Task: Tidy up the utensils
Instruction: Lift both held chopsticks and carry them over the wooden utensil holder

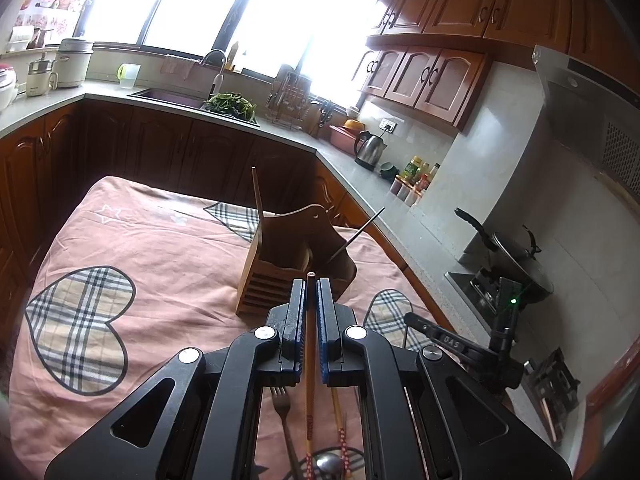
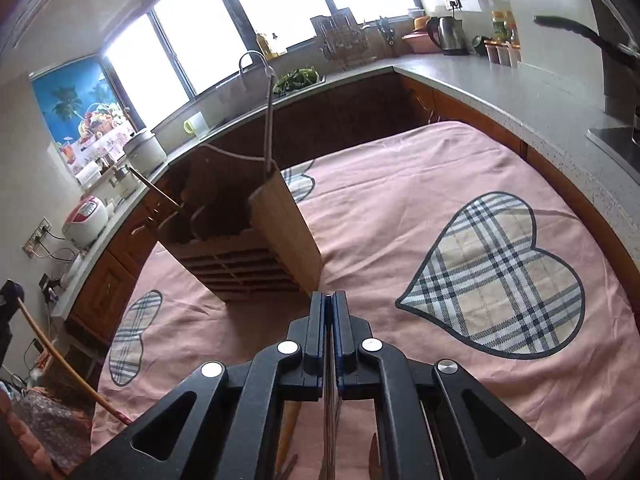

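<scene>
Gripper arm (image 1: pixel 452 338) — lettering "DAS"

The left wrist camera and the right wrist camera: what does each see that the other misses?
Only the left wrist view shows the left gripper shut on a chopstick, with a fork, a spoon and another chopstick lying beneath it. Only the right wrist view shows the right gripper, shut on a thin metal utensil, and a red rice cooker. Both show the wooden utensil holder on the pink heart-patterned cloth.
</scene>
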